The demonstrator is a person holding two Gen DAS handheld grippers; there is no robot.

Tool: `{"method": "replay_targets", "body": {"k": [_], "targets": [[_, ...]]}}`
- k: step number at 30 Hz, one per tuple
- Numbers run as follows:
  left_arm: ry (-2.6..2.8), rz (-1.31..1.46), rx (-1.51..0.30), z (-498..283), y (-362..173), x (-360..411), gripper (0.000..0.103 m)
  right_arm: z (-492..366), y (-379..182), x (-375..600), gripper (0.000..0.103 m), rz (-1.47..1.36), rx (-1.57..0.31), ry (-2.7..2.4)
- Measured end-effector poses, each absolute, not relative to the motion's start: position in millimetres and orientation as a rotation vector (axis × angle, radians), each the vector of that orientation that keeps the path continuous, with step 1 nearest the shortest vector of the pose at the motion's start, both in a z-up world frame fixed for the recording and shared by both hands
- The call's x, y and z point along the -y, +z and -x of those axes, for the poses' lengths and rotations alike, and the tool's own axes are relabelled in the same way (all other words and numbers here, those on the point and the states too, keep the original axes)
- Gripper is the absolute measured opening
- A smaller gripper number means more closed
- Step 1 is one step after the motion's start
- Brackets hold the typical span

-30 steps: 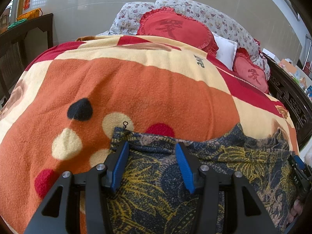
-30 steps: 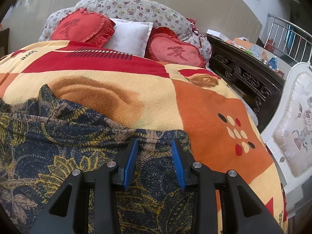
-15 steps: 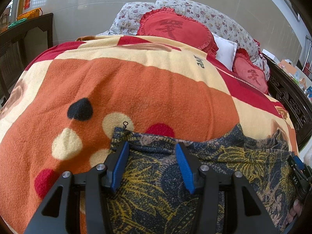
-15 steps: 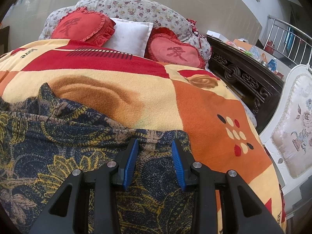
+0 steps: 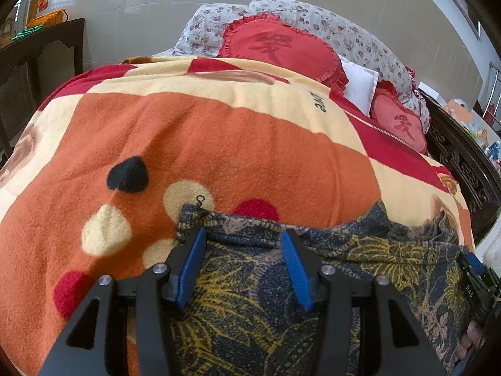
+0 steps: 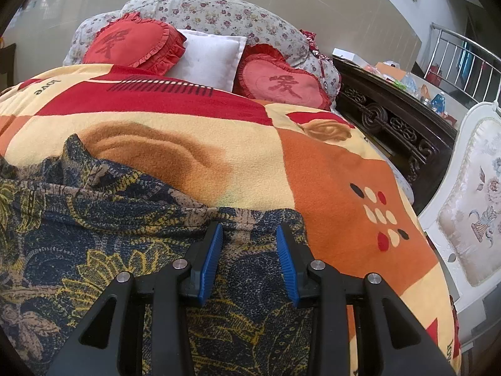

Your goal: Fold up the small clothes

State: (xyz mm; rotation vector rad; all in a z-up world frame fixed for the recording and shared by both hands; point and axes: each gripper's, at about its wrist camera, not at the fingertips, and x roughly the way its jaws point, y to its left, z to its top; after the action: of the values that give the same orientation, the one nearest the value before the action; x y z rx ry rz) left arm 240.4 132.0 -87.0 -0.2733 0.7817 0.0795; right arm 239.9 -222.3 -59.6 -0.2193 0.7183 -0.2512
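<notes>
Bedding fills both views: a blanket (image 5: pixel 238 144) in orange, cream and red blocks covers the bed, with a dark wooden cabinet (image 5: pixel 40 59) off its left side. On the near part of the blanket lies the garment (image 5: pixel 250 307), dark blue with yellow leaf print, spread flat with a rumpled far edge. Over the garment's left corner hangs the left gripper (image 5: pixel 242 264), its blue fingers (image 5: pixel 191 266) apart, with cloth lying below and between them; neither pad visibly presses it. At the garment's far right in this view the other gripper's tip and a bit of a hand (image 5: pixel 472 338) show. From the right wrist, the right gripper (image 6: pixel 249 258) sits over the garment's (image 6: pixel 94 250) right corner, its fingers (image 6: pixel 211 258) parted too, gripping nothing that shows. Beyond the garment, at the blanket's (image 6: pixel 328 172) head, lean two red heart cushions (image 6: pixel 281 81) with a white pillow (image 6: pixel 209 59) between. Right of the blanket runs a carved dark bed frame (image 6: pixel 394 125), then a white upholstered chair (image 6: pixel 472 213)
</notes>
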Motion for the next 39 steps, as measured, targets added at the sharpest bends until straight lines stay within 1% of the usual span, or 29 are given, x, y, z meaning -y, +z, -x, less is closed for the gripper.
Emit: {"method": "replay_targets", "body": {"k": [4, 6, 8, 9, 11, 12, 13, 14, 15, 16, 18, 20, 23, 24, 25, 27, 28, 29, 31, 32, 35, 39], "targets": [[0.084, 0.265, -0.785, -238.9, -87.1, -130.2, 0.054, -239.4, -59.6, 222.9, 0.050, 0.202, -0.719, -0.239], [0.083, 0.252, -0.799, -241.9, -87.2, -128.1, 0.058, -239.2, -59.0, 224.5, 0.050, 0.190, -0.719, -0.234], [0.070, 0.233, -0.835, -246.5, -79.1, -123.6, 0.059, -240.0, -57.7, 228.4, 0.056, 0.165, -0.723, -0.224], [0.074, 0.236, -0.841, -245.6, -73.1, -126.3, 0.057, -242.2, -56.7, 236.0, 0.057, 0.135, -0.742, -0.206], [0.103, 0.255, -0.808, -231.3, -48.3, -135.4, 0.058, -245.8, -51.1, 247.9, 0.059, 0.063, -0.792, -0.154], [0.108, 0.256, -0.773, -219.0, -32.4, -139.2, 0.059, -245.9, -37.2, 263.5, 0.059, 0.012, -0.808, -0.128], [0.101, 0.246, -0.745, -206.6, -18.1, -140.6, 0.067, -242.5, -26.2, 270.3, 0.059, 0.000, -0.792, -0.139], [0.084, 0.222, -0.714, -190.2, -4.6, -137.6, 0.072, -235.0, -9.5, 277.1, 0.059, -0.005, -0.753, -0.167], [0.071, 0.200, -0.699, -177.8, 1.2, -135.3, 0.079, -221.5, 14.8, 284.8, 0.059, -0.020, -0.693, -0.151], [0.045, 0.174, -0.690, -162.3, 5.2, -127.1, 0.081, -209.6, 30.2, 285.8, 0.059, -0.028, -0.656, -0.119], [-0.031, 0.150, -0.707, -130.3, 2.0, -106.8, 0.081, -183.2, 50.3, 284.6, 0.059, -0.041, -0.608, -0.056], [-0.099, 0.137, -0.727, -99.2, -6.7, -81.8, 0.081, -154.6, 54.7, 279.5, 0.060, -0.064, -0.605, 0.042], [-0.153, 0.152, -0.750, -64.0, -25.9, -56.2, 0.080, -109.3, 36.3, 266.1, 0.060, -0.068, -0.662, 0.194], [-0.153, 0.163, -0.784, -59.6, -37.6, -49.5, 0.074, -93.3, 21.3, 262.9, 0.060, -0.065, -0.709, 0.253], [-0.149, 0.170, -0.839, -62.5, -51.9, -41.1, 0.063, -84.4, 9.9, 259.5, 0.059, -0.056, -0.740, 0.274], [-0.115, 0.175, -0.950, -74.6, -79.5, -31.6, 0.050, -68.4, -15.5, 254.6, 0.059, -0.002, -0.778, 0.271], [-0.099, 0.162, -0.961, -78.6, -89.9, -25.2, 0.050, -66.9, -28.3, 251.6, 0.059, 0.019, -0.800, 0.273], [-0.090, 0.144, -0.932, -77.2, -90.9, -21.4, 0.050, -65.2, -41.3, 251.6, 0.059, 0.030, -0.836, 0.268], [-0.069, 0.133, -0.933, -79.5, -92.1, -11.8, 0.050, -68.2, -67.1, 257.8, 0.060, 0.036, -0.928, 0.246], [-0.066, 0.139, -0.928, -81.5, -92.6, -7.8, 0.050, -68.6, -72.2, 258.0, 0.061, 0.034, -0.933, 0.252], [-0.092, 0.165, -0.912, -85.3, -95.5, -9.5, 0.050, -68.4, -71.7, 268.9, 0.062, 0.027, -0.925, 0.257], [-0.155, 0.374, -0.891, -65.9, -79.7, -44.0, 0.050, -68.6, -70.1, 281.0, 0.063, 0.048, -0.893, 0.252]]}}
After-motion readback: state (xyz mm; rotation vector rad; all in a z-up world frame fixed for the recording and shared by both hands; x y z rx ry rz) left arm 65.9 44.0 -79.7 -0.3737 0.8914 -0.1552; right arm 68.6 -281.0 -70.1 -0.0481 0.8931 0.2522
